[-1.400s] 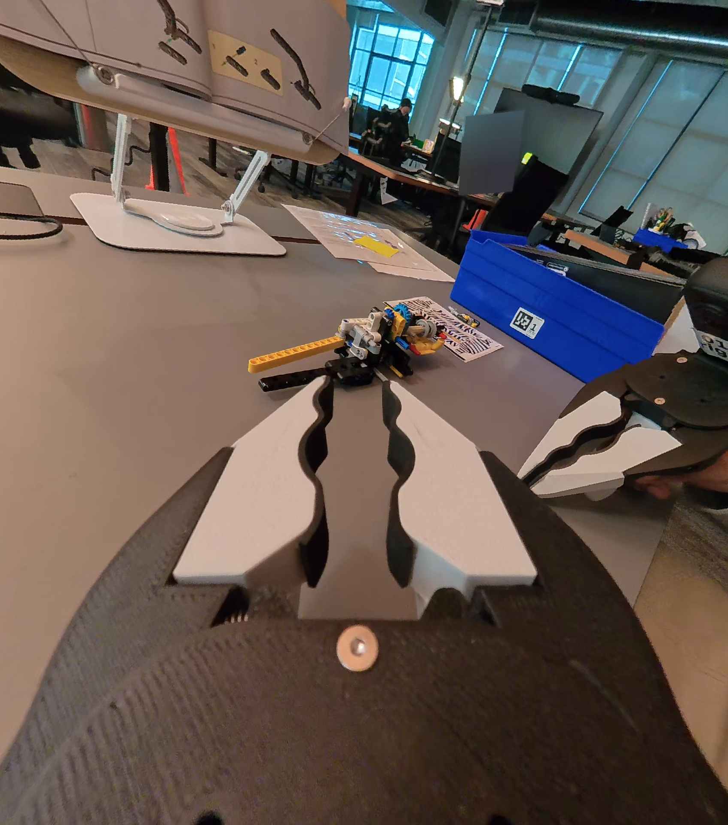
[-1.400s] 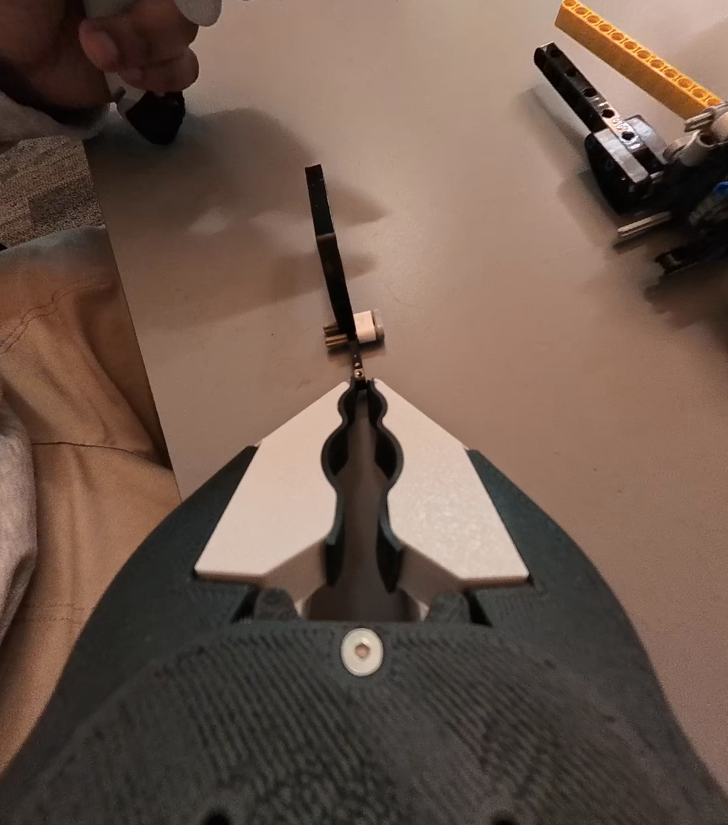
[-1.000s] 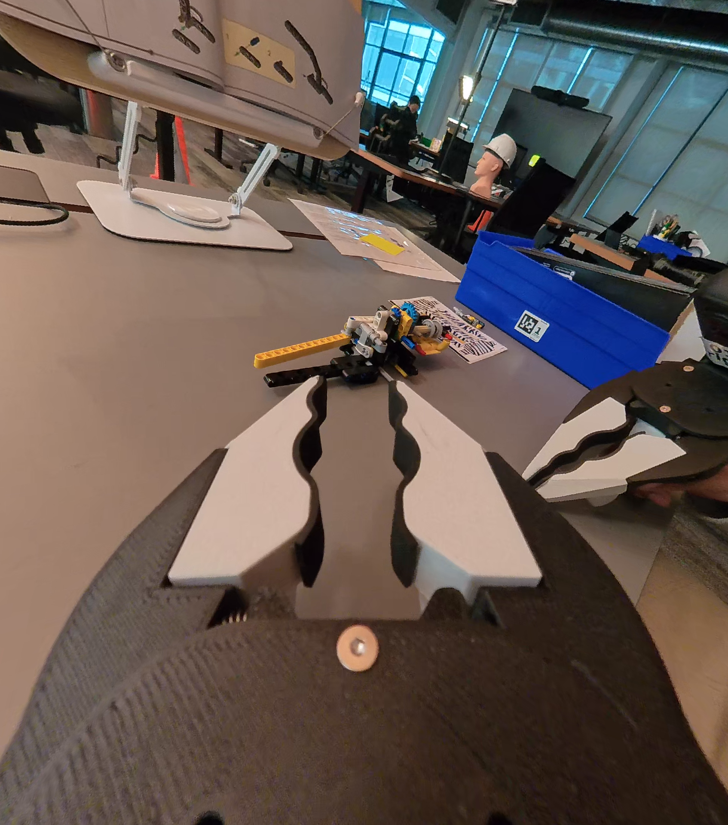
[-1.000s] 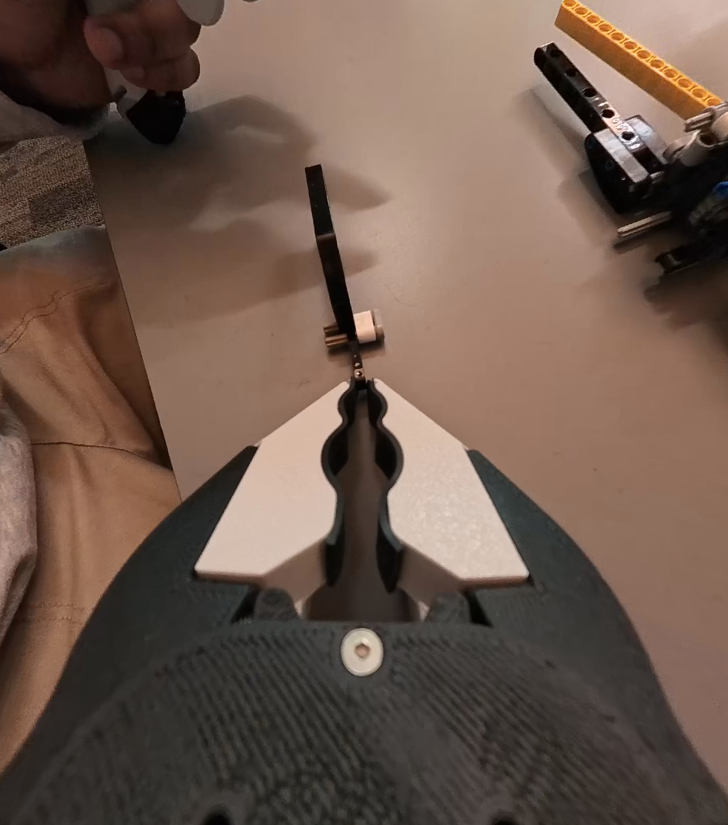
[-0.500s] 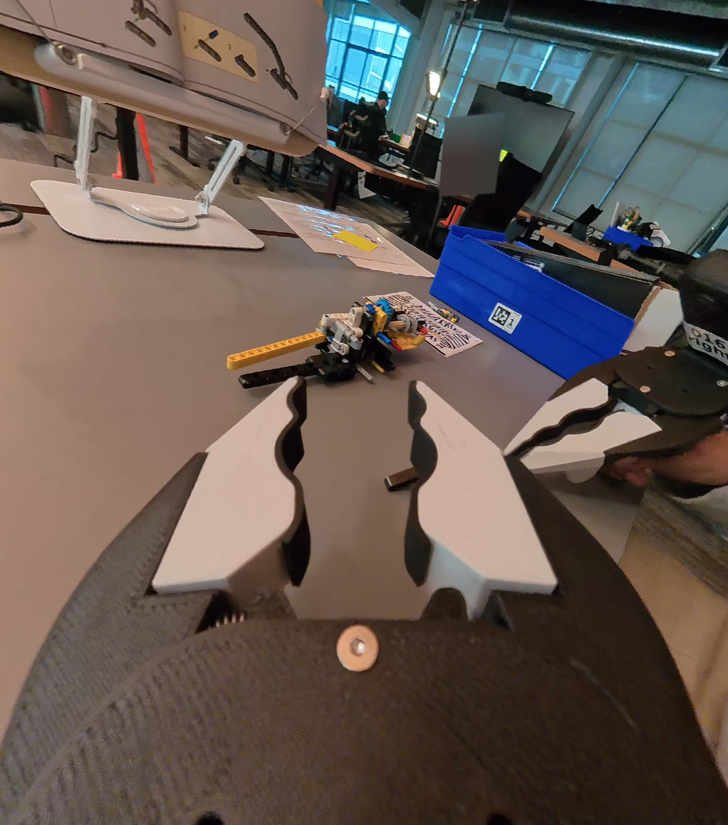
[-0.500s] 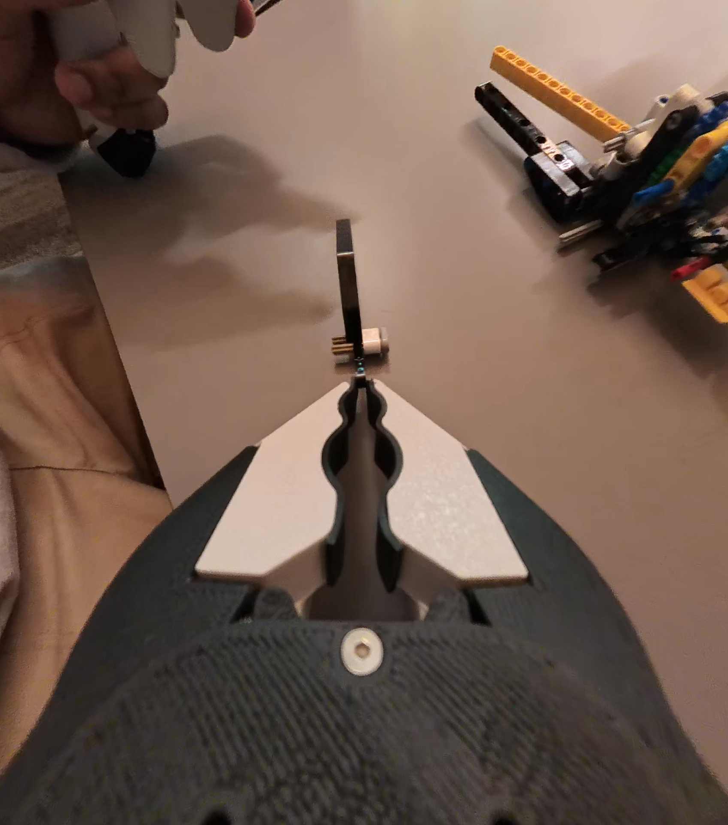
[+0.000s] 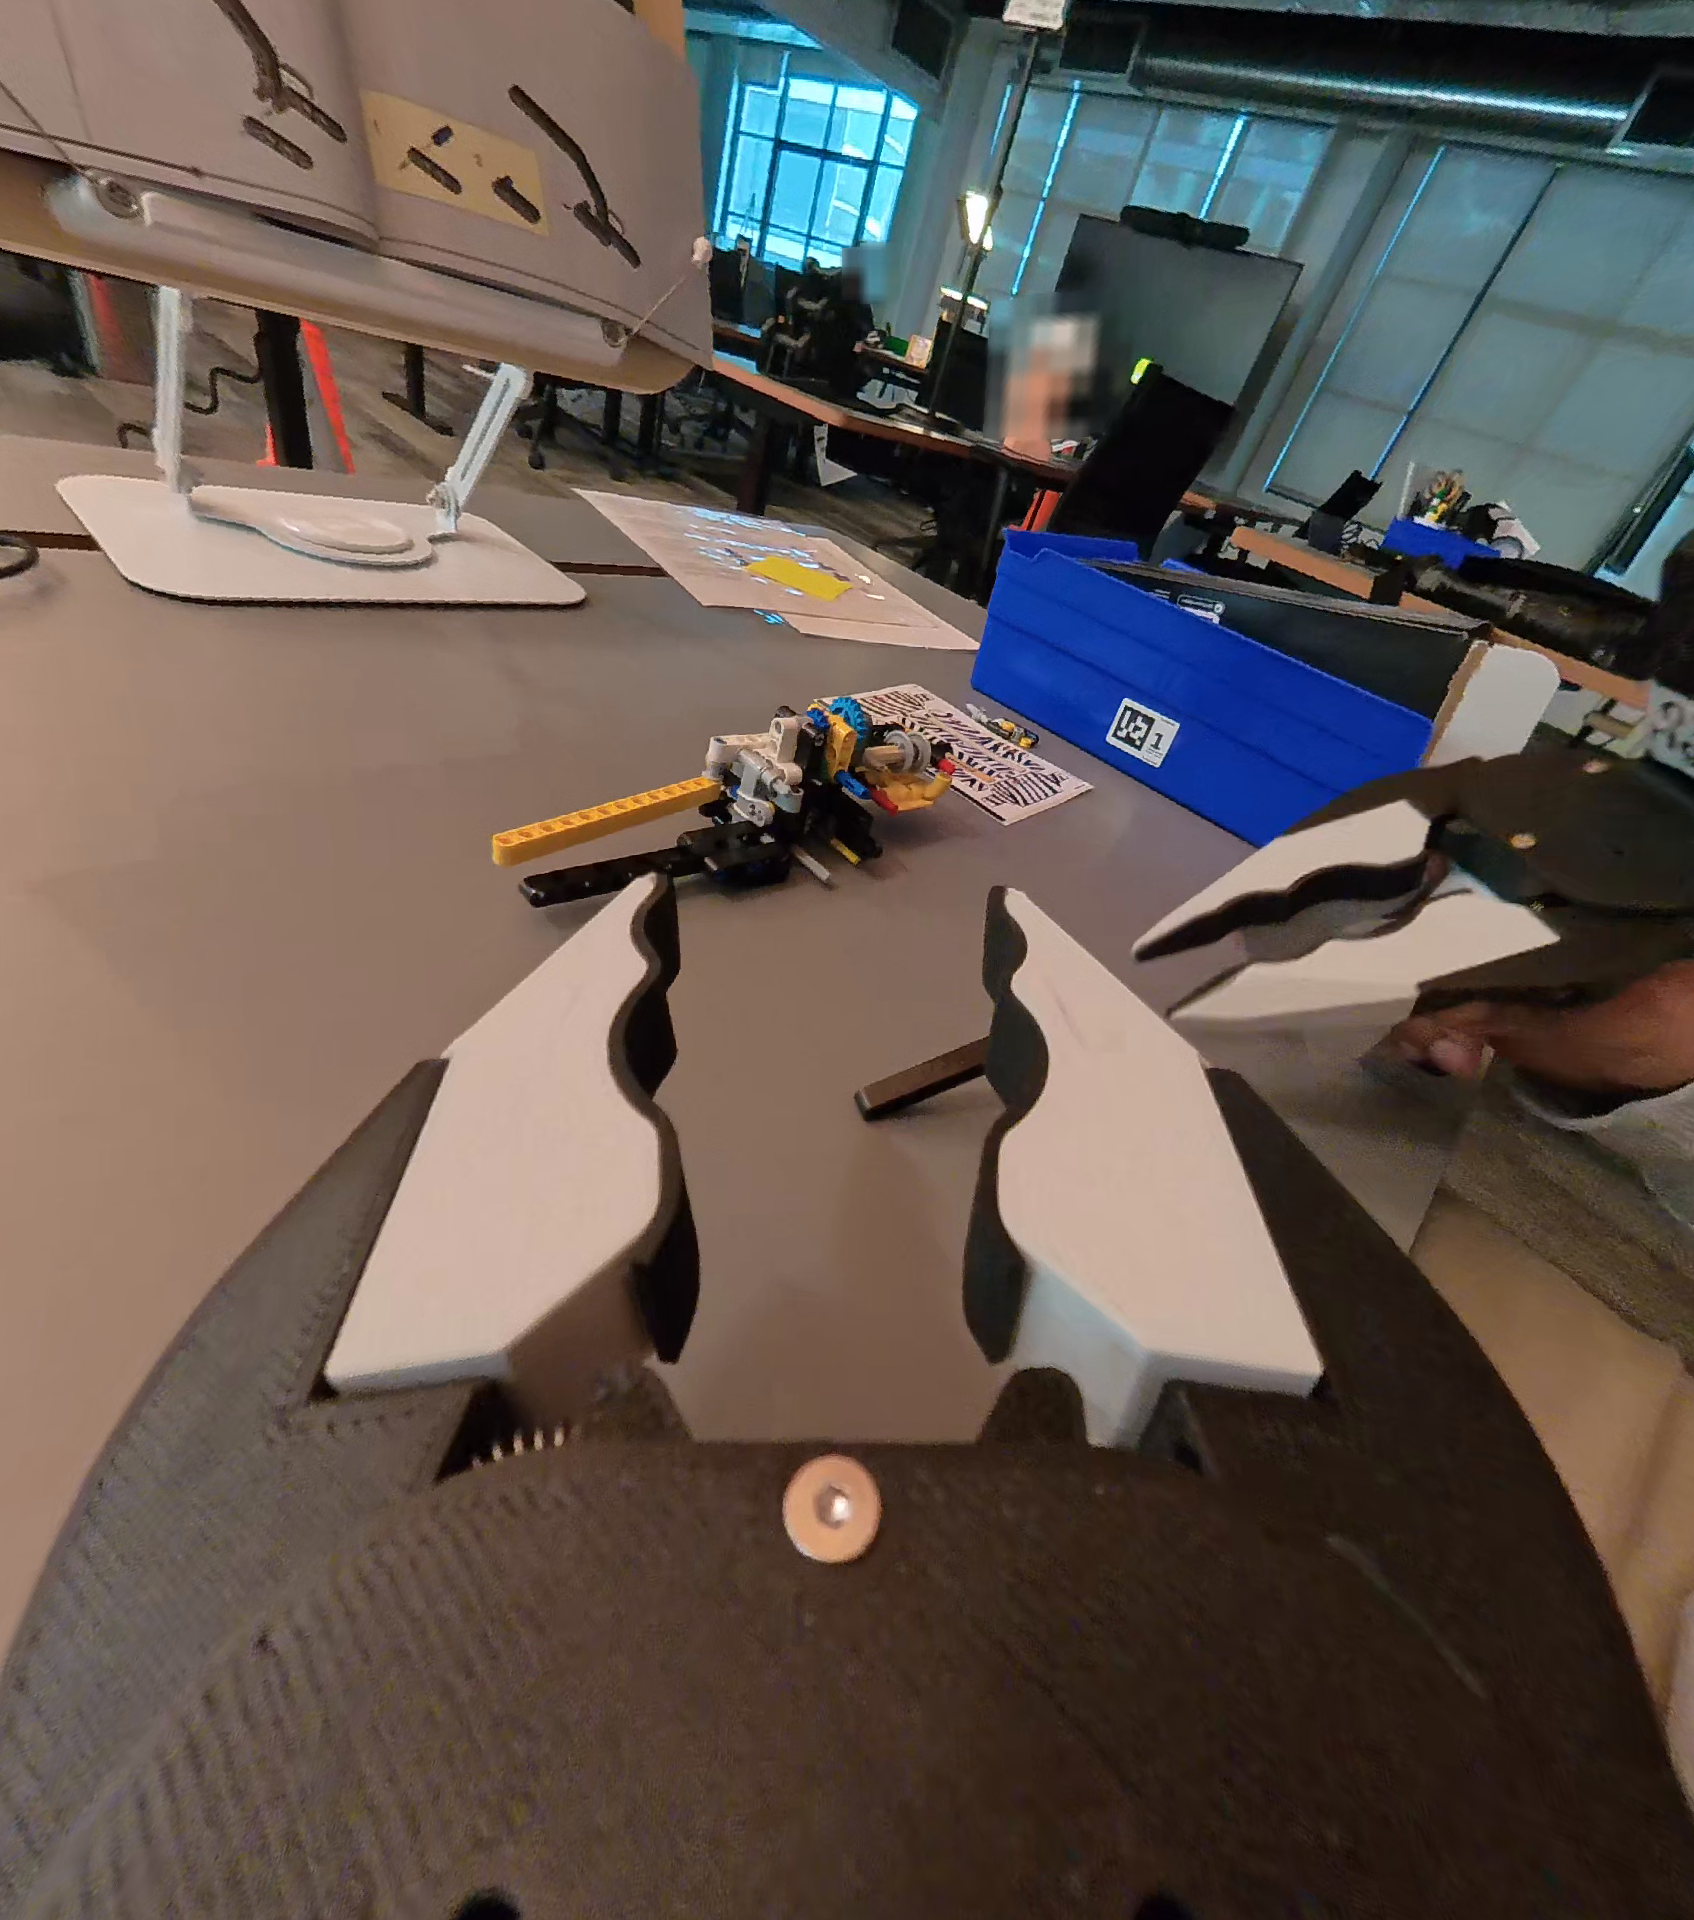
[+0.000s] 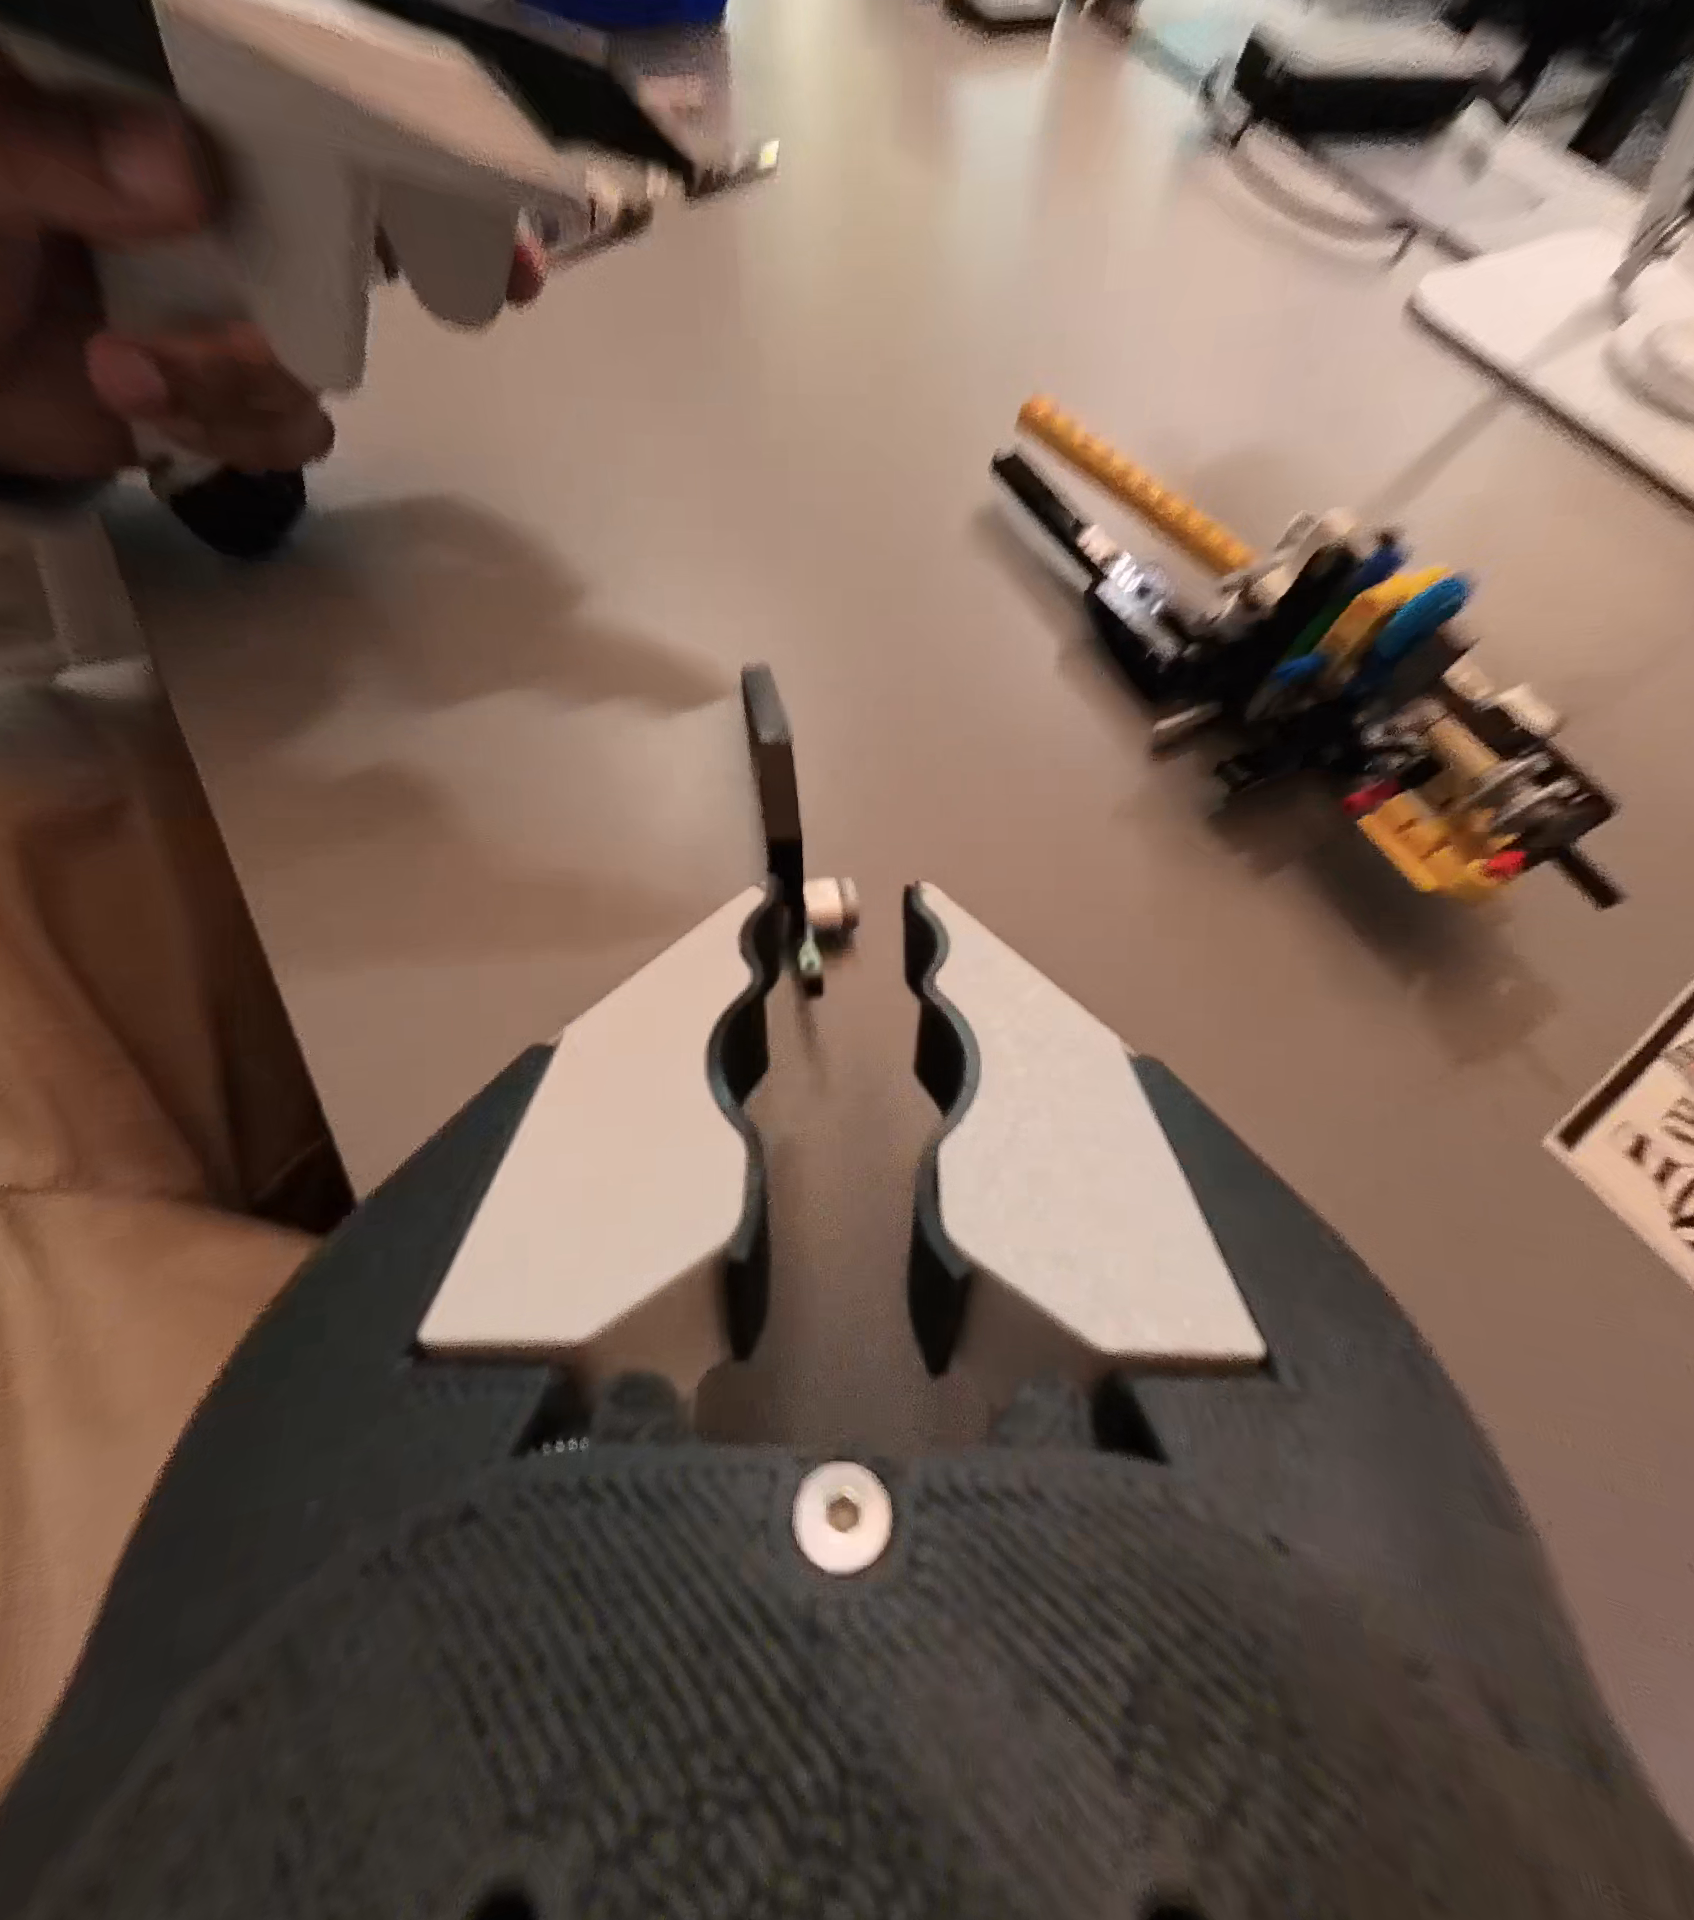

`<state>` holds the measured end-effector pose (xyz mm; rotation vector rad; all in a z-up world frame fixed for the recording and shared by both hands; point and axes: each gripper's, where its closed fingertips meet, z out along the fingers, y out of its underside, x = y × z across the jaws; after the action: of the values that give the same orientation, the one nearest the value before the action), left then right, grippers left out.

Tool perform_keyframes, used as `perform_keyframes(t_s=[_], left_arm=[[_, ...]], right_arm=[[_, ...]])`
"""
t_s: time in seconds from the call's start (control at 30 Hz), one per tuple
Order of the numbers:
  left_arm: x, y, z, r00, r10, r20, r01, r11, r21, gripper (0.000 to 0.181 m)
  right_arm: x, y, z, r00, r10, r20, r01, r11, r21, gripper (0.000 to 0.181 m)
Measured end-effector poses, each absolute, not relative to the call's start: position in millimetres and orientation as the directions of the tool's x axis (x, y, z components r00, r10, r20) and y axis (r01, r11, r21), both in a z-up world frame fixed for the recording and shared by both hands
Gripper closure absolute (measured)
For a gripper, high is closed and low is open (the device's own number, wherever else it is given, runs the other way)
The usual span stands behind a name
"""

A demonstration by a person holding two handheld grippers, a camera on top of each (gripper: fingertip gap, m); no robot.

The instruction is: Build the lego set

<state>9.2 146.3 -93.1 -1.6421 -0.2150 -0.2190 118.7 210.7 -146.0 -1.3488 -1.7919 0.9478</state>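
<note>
A part-built lego model (image 7: 791,790), with a yellow beam and a black beam sticking out to the left, lies on the grey table (image 7: 199,935). It also shows in the right wrist view (image 8: 1321,665). A loose black beam (image 8: 770,769) with a small pale pin (image 8: 830,902) at its near end lies on the table. It sits right at the left fingertip of my right gripper (image 8: 838,894), which is open and empty. My left gripper (image 7: 827,894) is wide open and empty above the table, and the same beam (image 7: 926,1075) shows between its fingers.
A blue bin (image 7: 1186,686) stands at the far right. A zebra-patterned sticker sheet (image 7: 978,758) lies behind the model. A white stand base (image 7: 323,551) and paper sheets (image 7: 770,571) are at the back. The table edge and the person's lap are at the right.
My right gripper has opened and let go of the black beam, which now rests on the table. My left gripper has opened wider. Both views have shifted.
</note>
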Motion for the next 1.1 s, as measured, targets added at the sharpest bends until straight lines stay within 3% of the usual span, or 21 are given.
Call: perform_keyframes(t_s=[0.27, 0.3, 0.33, 0.4, 0.47, 0.57, 0.7, 0.87, 1.1], left_arm=[[-13, 119, -88, 0.963, 0.118, 0.240, 0.246, -0.036, -0.969, 0.126], [-21, 110, -80, 0.966, 0.153, 0.207, 0.211, -0.007, -0.978, 0.133], [-37, 92, -62, 0.965, 0.223, 0.136, 0.126, 0.060, -0.990, 0.151], [-85, 24, -10, 0.863, 0.505, -0.022, -0.156, 0.225, -0.962, 0.162], [-130, -60, 14, 0.686, 0.727, -0.028, -0.310, 0.258, -0.915, 0.181], [-176, -122, -15, 0.604, 0.793, 0.076, -0.187, 0.233, -0.954, 0.181], [-174, -105, -45, 0.703, 0.679, 0.210, 0.050, 0.248, -0.967, 0.181], [-156, -78, -78, 0.757, 0.649, 0.078, 0.081, 0.025, -0.996, 0.181], [-154, -62, -92, 0.786, 0.609, 0.109, 0.149, -0.015, -0.989, 0.181]], right_arm=[[112, 194, -90, -0.198, 0.980, -0.015, 0.211, 0.027, -0.977, 0.161], [112, 191, -87, -0.199, 0.980, -0.027, 0.192, 0.012, -0.981, 0.161], [112, 188, -85, -0.199, 0.979, -0.035, 0.179, 0.002, -0.984, 0.162], [112, 184, -84, -0.201, 0.979, -0.032, 0.169, 0.002, -0.986, 0.163], [113, 186, -83, -0.197, 0.980, -0.020, 0.149, 0.010, -0.989, 0.166], [107, 194, -84, -0.205, 0.978, -0.040, 0.132, -0.013, -0.991, 0.170], [95, 196, -88, -0.250, 0.960, -0.126, 0.165, -0.086, -0.983, 0.166], [83, 197, -85, -0.252, 0.962, -0.103, 0.145, -0.068, -0.987, 0.167], [80, 191, -97, -0.267, 0.961, -0.068, 0.186, -0.018, -0.982, 0.168]])
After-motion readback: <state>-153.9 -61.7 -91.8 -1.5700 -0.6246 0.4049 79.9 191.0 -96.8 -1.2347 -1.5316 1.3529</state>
